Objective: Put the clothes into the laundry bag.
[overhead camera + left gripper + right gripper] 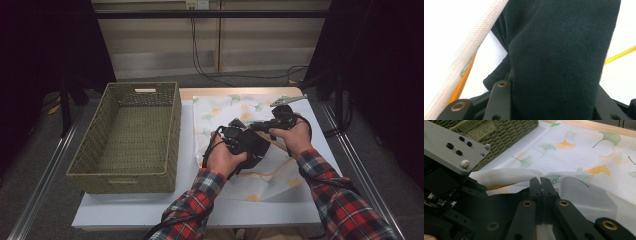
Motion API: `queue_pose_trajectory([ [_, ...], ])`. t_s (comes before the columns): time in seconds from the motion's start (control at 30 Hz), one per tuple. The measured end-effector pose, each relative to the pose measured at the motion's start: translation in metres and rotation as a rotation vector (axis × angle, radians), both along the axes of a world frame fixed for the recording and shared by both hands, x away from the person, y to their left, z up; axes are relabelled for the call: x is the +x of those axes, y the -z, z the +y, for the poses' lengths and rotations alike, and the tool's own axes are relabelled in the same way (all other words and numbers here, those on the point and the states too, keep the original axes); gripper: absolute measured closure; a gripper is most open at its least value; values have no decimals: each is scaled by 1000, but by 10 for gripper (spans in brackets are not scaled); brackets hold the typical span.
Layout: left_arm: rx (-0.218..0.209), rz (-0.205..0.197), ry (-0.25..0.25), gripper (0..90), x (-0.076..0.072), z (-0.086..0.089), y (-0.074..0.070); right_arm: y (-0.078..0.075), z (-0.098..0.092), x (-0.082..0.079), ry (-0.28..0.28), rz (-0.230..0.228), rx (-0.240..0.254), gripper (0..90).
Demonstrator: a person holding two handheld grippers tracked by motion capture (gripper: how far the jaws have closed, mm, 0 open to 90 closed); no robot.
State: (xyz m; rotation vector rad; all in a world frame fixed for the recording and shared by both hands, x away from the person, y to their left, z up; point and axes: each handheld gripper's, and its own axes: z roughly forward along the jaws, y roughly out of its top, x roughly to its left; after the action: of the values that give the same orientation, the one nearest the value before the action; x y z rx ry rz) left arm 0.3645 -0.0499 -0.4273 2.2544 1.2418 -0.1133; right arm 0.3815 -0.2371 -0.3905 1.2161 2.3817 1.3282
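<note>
1. The left gripper [239, 131] has its jaws part-way closed on a bunched dark garment [559, 57], which sits over the middle of the table [150, 210].
2. In the left gripper view the garment's long axis runs up and away from the jaws, slightly tilted.
3. The right gripper [540, 181] has its jaws pressed together, pinching the edge of a white mesh bag [584, 195] with a ginkgo-leaf print.
4. A green woven basket [127, 172] stands to the left, apart from both.
</note>
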Motion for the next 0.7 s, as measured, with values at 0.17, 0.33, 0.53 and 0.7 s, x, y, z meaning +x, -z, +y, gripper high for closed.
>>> queue_pose_trajectory([
  [0.17, 2, -11, -13, 612, 1, -2, -1, -1, 0, 0, 0, 1, -1, 900],
  [0.33, -2, -24, -30, 612, 4, -2, 1, -1, 0, 0, -3, -2, -2, 900],
  [0.53, 12, -62, -37, 612, 7, -2, 0, 0, -1, -1, -2, -1, 0, 900],
  [0.7, 1, -75, -57, 610, 8, -3, 1, 0, -1, 0, -1, 1, 3, 900],
])
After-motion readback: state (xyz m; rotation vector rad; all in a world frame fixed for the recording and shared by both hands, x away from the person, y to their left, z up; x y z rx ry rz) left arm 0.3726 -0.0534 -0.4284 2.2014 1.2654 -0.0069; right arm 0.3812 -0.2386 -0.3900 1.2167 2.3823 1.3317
